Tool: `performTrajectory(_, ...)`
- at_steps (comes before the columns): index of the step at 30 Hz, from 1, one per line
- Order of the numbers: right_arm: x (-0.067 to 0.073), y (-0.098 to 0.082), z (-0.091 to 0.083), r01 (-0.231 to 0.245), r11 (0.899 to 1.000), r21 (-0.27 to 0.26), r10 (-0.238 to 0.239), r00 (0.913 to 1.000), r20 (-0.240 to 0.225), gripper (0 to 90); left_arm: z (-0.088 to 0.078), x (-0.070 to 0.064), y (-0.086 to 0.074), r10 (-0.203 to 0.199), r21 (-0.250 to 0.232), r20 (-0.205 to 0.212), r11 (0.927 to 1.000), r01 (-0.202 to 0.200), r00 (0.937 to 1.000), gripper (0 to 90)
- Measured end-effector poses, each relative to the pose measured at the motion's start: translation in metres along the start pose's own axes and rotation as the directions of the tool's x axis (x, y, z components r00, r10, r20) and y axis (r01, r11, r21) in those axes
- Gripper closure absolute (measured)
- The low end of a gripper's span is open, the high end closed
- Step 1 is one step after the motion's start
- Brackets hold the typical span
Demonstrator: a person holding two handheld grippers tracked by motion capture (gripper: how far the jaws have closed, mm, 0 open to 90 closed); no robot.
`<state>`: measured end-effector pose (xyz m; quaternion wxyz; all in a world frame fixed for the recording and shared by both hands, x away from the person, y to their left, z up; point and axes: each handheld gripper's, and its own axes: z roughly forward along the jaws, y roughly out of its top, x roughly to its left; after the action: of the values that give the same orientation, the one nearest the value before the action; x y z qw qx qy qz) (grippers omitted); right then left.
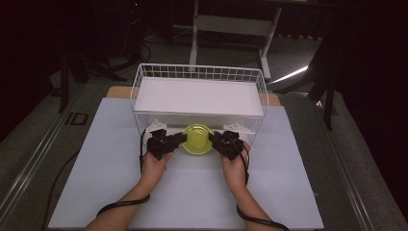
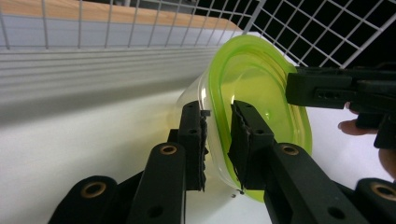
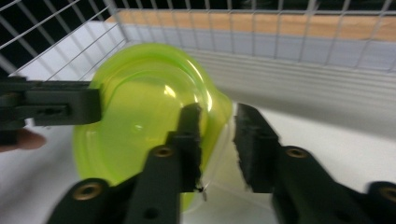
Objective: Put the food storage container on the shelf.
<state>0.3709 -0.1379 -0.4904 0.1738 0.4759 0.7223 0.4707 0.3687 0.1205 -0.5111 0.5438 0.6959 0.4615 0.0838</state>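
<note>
From above, a round green bowl (image 1: pixel 197 139) sits at the wire basket's (image 1: pixel 144 77) front between both grippers, the left gripper (image 1: pixel 179 139) at nine o'clock, the right gripper (image 1: pixel 214 139) at three; each gripper view shows jaws slightly apart straddling its translucent rim.

A: Where are the hands?

B: Both forearms come in from below, the left gripper (image 1: pixel 174 140) and right gripper (image 1: pixel 217 140) pointing inward, facing each other.

A: And the jaws?

B: Each pair stands slightly parted astride a rim.
</note>
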Motion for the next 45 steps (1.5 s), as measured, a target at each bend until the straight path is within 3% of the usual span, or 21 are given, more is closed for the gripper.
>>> performTrajectory(6,-0.004,0.001,0.005,-0.041,0.999,-0.015,0.041,0.9990,0.018,61.7,0.004,0.003,0.000,-0.025,-0.009,-0.027,0.9996,0.025,0.9993,68.0)
performTrajectory(10,-0.005,0.004,0.005,-0.071,0.997,-0.034,0.072,0.9970,0.030,58.1,0.005,0.002,0.001,-0.021,-0.021,-0.059,0.9996,0.019,0.9980,65.4)
performTrajectory(13,-0.005,0.006,0.004,-0.075,0.996,-0.044,0.076,0.9968,0.024,57.5,0.004,0.004,0.002,-0.024,-0.039,-0.053,0.9990,0.022,0.9983,63.6)
performTrajectory(18,-0.005,0.007,-0.001,-0.070,0.997,-0.043,0.071,0.9973,0.021,57.0,-0.001,0.006,0.005,-0.035,-0.057,-0.037,0.9978,0.033,0.9987,56.1)
performTrajectory(21,-0.001,0.004,-0.005,-0.059,0.998,-0.039,0.059,0.9982,0.004,57.1,-0.007,0.004,0.003,-0.024,-0.070,-0.018,0.9973,0.023,0.9995,55.5)
performTrajectory(25,0.005,-0.004,-0.015,-0.044,0.999,-0.032,0.043,0.9990,-0.015,61.3,-0.017,-0.001,0.000,-0.009,-0.069,-0.015,0.9976,0.008,0.9998,46.5)
performTrajectory(31,0.021,-0.021,-0.022,0.007,1.000,0.022,-0.006,0.9983,-0.057,68.8,-0.032,-0.005,-0.005,0.007,-0.081,0.028,0.9967,-0.005,0.9996,35.9)
performTrajectory(33,0.025,-0.025,-0.021,0.015,0.999,0.037,-0.013,0.9975,-0.069,72.6,-0.036,-0.004,-0.008,0.027,-0.076,0.064,0.9969,-0.022,0.9976,29.6)
performTrajectory(36,0.029,-0.029,-0.017,0.031,0.997,0.064,-0.026,0.9965,-0.079,82.8,-0.039,-0.008,-0.016,0.068,-0.044,0.070,0.9970,-0.065,0.9953,24.7)
performTrajectory(38,0.032,-0.031,-0.014,0.040,0.996,0.085,-0.032,0.9957,-0.086,89.8,-0.042,-0.011,-0.022,0.118,-0.037,0.050,0.9925,-0.116,0.9918,14.0)
performTrajectory(41,0.033,-0.032,-0.009,0.033,0.994,0.102,-0.024,0.9955,-0.091,89.9,-0.046,-0.015,-0.029,0.142,-0.055,0.040,0.9887,-0.139,0.9891,0.6)
performTrajectory(45,0.034,-0.033,-0.001,0.020,0.994,0.111,-0.010,0.9960,-0.089,89.9,-0.051,-0.016,-0.036,0.155,-0.081,-0.013,0.9845,-0.155,0.9878,0.6)
